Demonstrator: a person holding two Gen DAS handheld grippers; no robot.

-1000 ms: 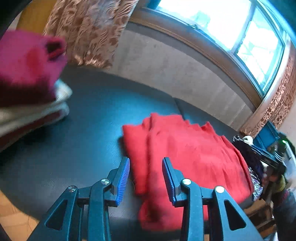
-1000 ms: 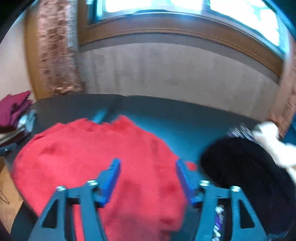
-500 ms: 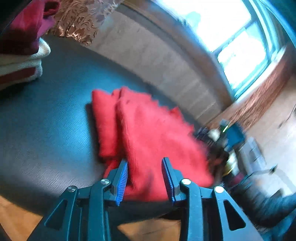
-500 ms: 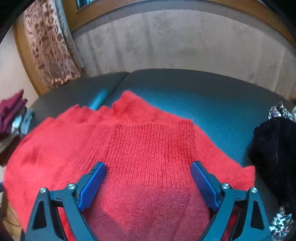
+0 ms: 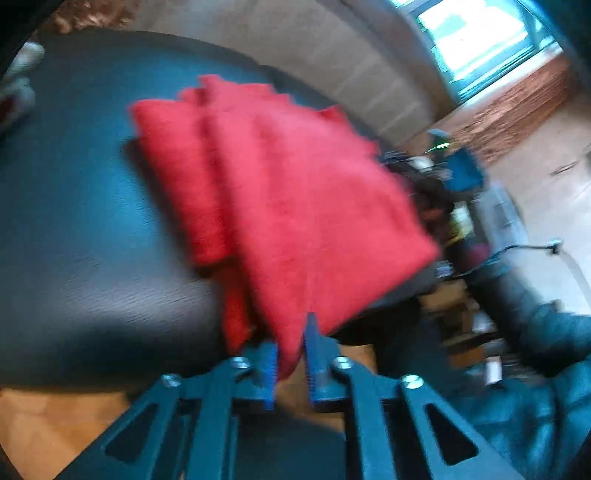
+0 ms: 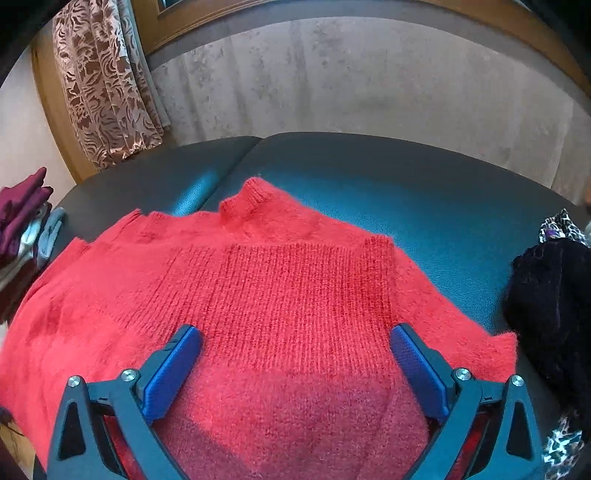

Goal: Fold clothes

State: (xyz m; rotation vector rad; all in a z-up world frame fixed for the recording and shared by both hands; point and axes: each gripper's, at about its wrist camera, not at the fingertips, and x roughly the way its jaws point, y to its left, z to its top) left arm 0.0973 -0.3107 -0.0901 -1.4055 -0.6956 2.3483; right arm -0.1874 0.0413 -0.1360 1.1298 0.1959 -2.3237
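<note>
My left gripper (image 5: 290,363) pinches the near corner of the fuzzy red knit sweater (image 6: 273,295) on the dark table (image 6: 424,199); right gripper (image 6: 295,373) gapes above its ribbed hem. Soft, floppy: grip edges.

This is a room in a home, probably a living room. In the upper left of the right wrist view a brown patterned curtain (image 6: 107,85) hangs beside a wooden window frame (image 6: 207,18). Below it stands a dark leather-like padded surface (image 6: 406,192), like a sofa or bed. At the left edge lies a pile of folded clothes (image 6: 22,221). In the left wrist view a bright window (image 5: 476,44) is in the upper right.
</note>
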